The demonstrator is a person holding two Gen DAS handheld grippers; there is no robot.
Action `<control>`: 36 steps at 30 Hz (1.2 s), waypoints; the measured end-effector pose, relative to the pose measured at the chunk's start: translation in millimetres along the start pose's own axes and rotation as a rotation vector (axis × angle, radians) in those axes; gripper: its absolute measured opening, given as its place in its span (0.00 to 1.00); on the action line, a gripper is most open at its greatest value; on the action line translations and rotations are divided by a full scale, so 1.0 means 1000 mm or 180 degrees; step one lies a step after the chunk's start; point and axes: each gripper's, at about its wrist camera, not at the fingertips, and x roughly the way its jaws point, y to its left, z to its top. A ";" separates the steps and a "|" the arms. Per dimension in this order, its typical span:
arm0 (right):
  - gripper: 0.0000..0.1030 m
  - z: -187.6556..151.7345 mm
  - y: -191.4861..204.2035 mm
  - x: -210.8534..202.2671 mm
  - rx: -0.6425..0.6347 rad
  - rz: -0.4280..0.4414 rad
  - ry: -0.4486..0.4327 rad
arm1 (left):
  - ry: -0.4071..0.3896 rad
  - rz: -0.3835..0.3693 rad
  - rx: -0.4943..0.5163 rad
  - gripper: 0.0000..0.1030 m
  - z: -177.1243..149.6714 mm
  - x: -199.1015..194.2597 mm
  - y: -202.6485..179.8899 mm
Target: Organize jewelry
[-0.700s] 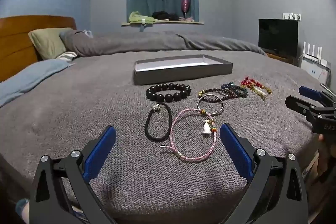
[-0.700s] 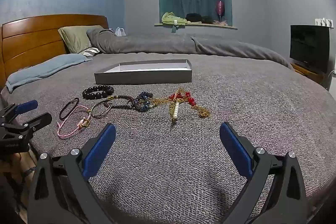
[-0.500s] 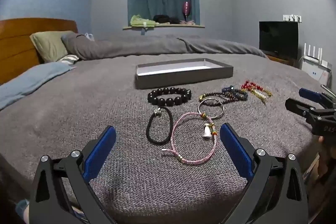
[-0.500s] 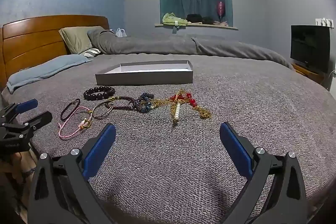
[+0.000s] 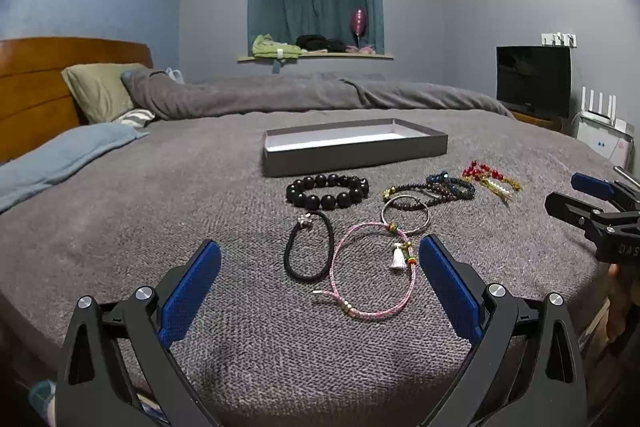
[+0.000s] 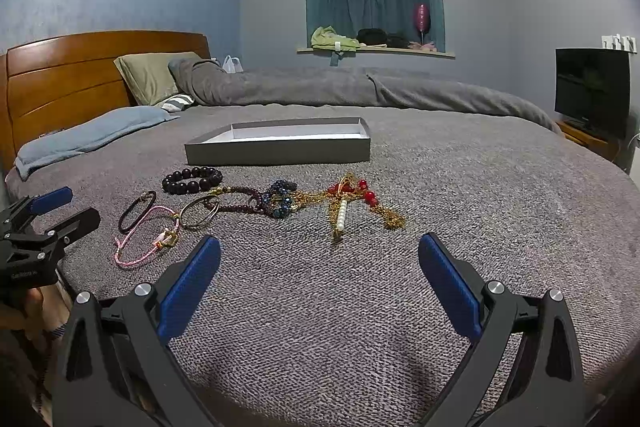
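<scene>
Jewelry laid out on grey knitted bedspread (image 5: pixel 120 227), both grippers idle above its near edge.

Left gripper (image 5: pixel 320 267): jaws spread wide, holding nothing. Ahead, left to right: black cord bracelet (image 5: pixel 309 251), pink braided bracelet (image 5: pixel 374 271), silver ring bangle (image 5: pixel 405 215), small-bead strand (image 5: pixel 432 189), red-and-gold chain (image 5: pixel 492 179). Large black bead bracelet (image 5: pixel 327 191) lies just before shallow grey cardboard tray (image 5: pixel 354 155). Right gripper (image 6: pixel 319 267): jaws likewise spread, empty.

both grippers, the left gripper (image 5: pixel 319 259) and the right gripper (image 6: pixel 319 259), have black angular frames, silver round screws and ribbed blue fingers (image 5: pixel 188 293).
</scene>
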 end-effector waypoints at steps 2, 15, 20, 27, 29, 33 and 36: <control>0.95 0.000 -0.001 0.000 0.0003 0.0007 -0.0005 | 0.0001 -0.0007 0.0003 0.96 0.000 0.000 0.000; 0.95 0.001 -0.002 -0.001 0.0022 0.0036 -0.0045 | -0.0034 -0.0003 0.0023 0.96 -0.001 -0.001 -0.002; 0.95 0.001 -0.002 -0.002 0.0024 0.0036 -0.0051 | -0.0049 0.0006 0.0018 0.96 0.000 -0.001 -0.002; 0.95 0.002 -0.003 -0.003 0.0044 0.0052 -0.0060 | -0.0064 -0.0009 0.0055 0.96 -0.001 -0.001 -0.005; 0.95 0.003 -0.003 -0.004 0.0045 0.0055 -0.0067 | -0.0064 -0.0011 0.0066 0.96 -0.001 -0.001 -0.006; 0.95 0.003 -0.002 -0.004 0.0044 0.0057 -0.0074 | -0.0074 -0.0023 0.0071 0.96 -0.001 -0.002 -0.006; 0.95 0.003 -0.002 -0.005 0.0045 0.0059 -0.0082 | -0.0069 -0.0030 0.0080 0.96 -0.001 -0.003 -0.006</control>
